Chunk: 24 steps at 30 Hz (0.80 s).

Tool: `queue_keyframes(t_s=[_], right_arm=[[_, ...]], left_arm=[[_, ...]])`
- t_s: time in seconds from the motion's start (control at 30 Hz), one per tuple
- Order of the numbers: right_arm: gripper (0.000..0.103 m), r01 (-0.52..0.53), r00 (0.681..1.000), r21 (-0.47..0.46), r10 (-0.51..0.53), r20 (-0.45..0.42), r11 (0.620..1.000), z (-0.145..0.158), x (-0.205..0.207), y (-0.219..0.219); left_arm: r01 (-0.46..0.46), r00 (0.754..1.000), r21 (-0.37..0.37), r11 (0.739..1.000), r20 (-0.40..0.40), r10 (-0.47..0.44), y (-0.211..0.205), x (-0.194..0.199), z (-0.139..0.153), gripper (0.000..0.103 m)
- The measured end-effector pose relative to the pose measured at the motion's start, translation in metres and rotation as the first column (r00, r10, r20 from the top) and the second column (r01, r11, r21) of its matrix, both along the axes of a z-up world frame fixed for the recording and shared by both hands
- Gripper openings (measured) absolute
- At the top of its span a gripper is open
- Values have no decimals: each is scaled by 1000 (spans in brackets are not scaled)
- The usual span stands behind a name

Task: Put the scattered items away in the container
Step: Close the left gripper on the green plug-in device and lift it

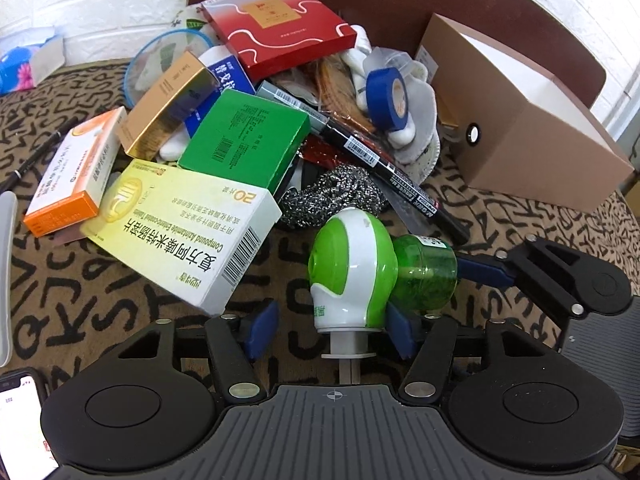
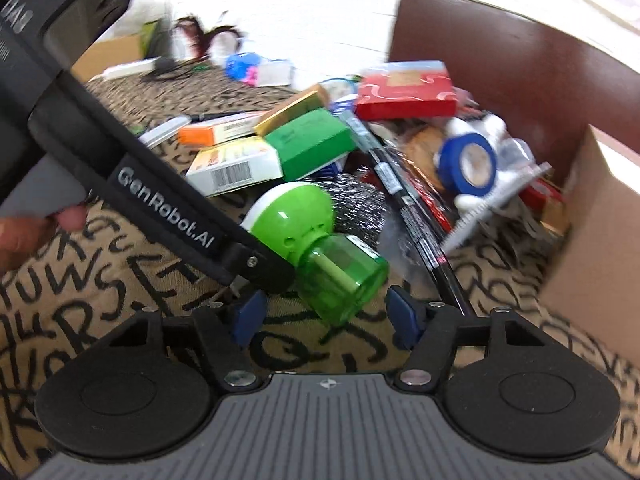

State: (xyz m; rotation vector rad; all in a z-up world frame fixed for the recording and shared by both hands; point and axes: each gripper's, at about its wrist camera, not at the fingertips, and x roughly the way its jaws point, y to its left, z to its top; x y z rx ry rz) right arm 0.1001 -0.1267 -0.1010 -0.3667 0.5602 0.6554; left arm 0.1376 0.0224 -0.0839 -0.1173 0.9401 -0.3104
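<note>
Right gripper [image 2: 324,316] spread around green repellent bottle [image 2: 340,276]; left gripper [image 1: 332,320] spread too. Center, then pinch.

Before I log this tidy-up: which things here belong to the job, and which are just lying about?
Job: green vaporizer, green box, red box, blue tape, marker, scourer, brown container.
Lying about: phone, tissue pack.

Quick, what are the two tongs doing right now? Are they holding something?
Left tongs: open, with the green and white mosquito repellent plug-in lying between the pads, not gripped.
Right tongs: open, holding nothing, right by the plug-in's green bottle end.
</note>
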Motion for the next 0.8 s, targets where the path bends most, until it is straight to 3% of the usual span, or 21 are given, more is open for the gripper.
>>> queue_keyframes(t_s=[0.07,0.23,0.37,0.53,0.7,0.8], right_arm=[[68,-49,998,-22,50,24,999,0,3,1],[63,-96,995,-40,97,23,995,2,9,-1],[64,-98,995,-39,99,26,994,-1,12,-1],[64,-83,996,-30,84,34,996,-3,16,-1],[61,-78,993,-78,84,84,994,-3,7,3],[61,-77,992,-88,85,92,993,-2,-2,0]], left_arm=[[-9,1000,0,1000,-4,9,2,4,-1,76],[24,1000,-8,1000,-6,-24,2,9,0,66],[15,1000,6,1000,-6,-15,-2,15,-3,69],[16,1000,20,1000,4,-16,-6,20,-3,66],[37,999,17,999,3,-37,-8,16,-1,47],[50,999,25,998,1,-50,-11,7,1,46]])
